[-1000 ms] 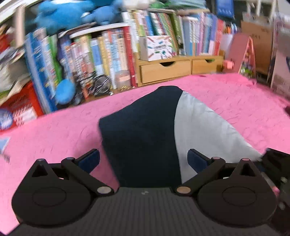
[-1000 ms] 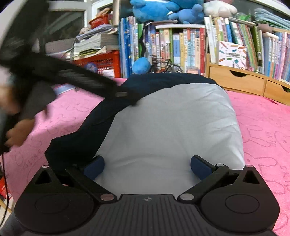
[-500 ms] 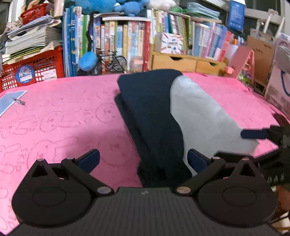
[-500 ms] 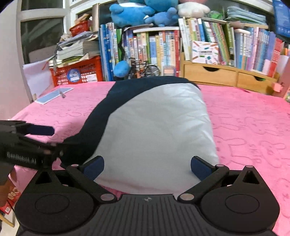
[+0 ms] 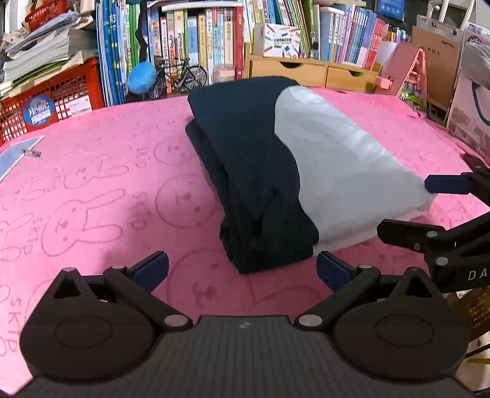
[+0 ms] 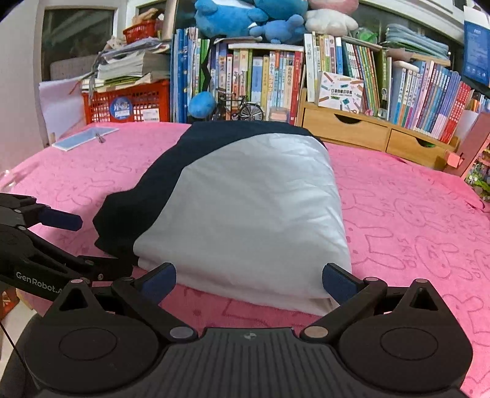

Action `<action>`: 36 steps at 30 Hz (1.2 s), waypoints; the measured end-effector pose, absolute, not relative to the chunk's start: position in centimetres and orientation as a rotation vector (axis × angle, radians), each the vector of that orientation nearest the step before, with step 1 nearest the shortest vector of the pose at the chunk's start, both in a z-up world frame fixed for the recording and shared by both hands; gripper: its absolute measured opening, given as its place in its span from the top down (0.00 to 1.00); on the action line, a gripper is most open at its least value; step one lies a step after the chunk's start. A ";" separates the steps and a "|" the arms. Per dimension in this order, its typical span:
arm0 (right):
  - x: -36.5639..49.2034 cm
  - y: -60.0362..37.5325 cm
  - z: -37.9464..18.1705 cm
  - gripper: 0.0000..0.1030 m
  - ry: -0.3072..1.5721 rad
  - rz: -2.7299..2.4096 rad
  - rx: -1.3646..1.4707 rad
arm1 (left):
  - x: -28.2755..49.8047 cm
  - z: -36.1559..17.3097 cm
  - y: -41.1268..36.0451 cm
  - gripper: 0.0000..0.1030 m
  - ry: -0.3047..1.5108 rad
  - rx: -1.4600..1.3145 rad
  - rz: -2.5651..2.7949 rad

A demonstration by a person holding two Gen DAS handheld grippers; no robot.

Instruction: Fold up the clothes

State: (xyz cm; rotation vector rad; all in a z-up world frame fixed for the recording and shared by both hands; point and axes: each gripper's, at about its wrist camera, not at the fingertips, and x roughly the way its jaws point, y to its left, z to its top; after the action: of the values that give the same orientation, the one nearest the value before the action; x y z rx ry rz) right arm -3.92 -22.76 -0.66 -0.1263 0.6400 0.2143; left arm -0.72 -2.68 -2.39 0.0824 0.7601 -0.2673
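Garment: a folded navy-and-white garment (image 5: 275, 171) is seen lying in a compact stack on the pink cloth, near the middle of the surface; the navy part is on its left side, the white part on its right.
Surface: the table is covered by a pink cloth (image 5: 92, 189) printed with rabbit outlines.
Left gripper: the left gripper (image 5: 242, 269) is held just short of the garment's near navy corner; its 2 blue-padded fingers (image 5: 151, 269) are spread wide, and nothing is held between them.
Right gripper: the right gripper (image 6: 248, 278) is placed at the near white edge of the garment; its 2 fingers (image 6: 338, 280) are spread to about the width of the white fold, and no fabric is pinched. From the left wrist view, 1 of its pads is seen at, perhaps touching, the white corner.
Paper: a blue sheet (image 6: 85, 138) with a small clip is seen at the far left of the cloth, well apart from the garment.
Background: a red crate (image 6: 128, 102), rows of books (image 6: 260, 79), a wooden drawer unit (image 6: 367, 130), a model bicycle (image 6: 242, 110) and blue plush toys (image 6: 242, 18) are lined up behind the table.
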 end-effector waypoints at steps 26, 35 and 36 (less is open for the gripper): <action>-5.4 -24.4 -3.4 0.00 0.719 0.137 -0.051 | -1.4 -3.0 -3.5 0.00 0.733 0.098 -0.214; -5.7 -24.3 -2.9 0.00 0.695 0.123 -0.070 | -0.9 -2.7 -3.2 0.00 0.752 0.081 -0.223; -5.7 -24.3 -2.9 0.00 0.694 0.122 -0.069 | -0.9 -2.6 -3.1 0.00 0.753 0.071 -0.223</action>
State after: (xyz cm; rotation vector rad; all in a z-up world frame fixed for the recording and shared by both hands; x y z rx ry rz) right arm -5.68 -24.31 -2.87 -0.0691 0.6940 0.1221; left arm -0.88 -3.14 -2.61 0.0707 0.7526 -0.2234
